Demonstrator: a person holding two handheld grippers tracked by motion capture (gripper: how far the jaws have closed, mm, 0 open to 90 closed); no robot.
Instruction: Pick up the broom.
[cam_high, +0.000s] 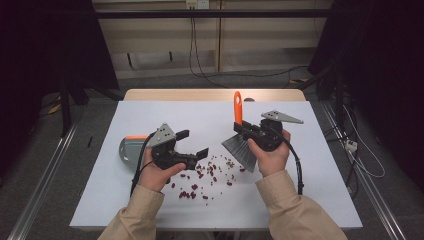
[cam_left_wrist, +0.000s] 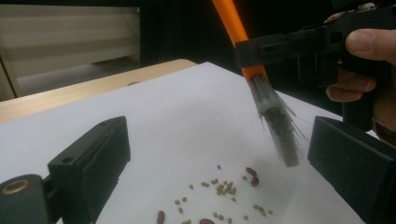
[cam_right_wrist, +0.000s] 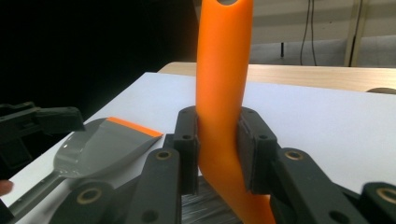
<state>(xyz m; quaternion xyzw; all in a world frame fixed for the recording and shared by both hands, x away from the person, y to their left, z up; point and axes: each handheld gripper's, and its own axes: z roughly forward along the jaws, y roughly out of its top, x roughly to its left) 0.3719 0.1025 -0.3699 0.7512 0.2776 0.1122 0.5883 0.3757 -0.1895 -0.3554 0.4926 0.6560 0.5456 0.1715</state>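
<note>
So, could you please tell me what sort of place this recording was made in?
Probably a lab recording station, not a home: a white-covered table ringed by dark curtains, metal floor rails alongside, cables hanging down the back wall.

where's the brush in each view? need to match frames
High view: brush right of centre, orange handle up, clamped in the right gripper.
Left gripper view: brush upper right, bristles hanging over the beans.
Right gripper view: brush centre, handle between the jaws.
Shared landmark: the orange handle.
</note>
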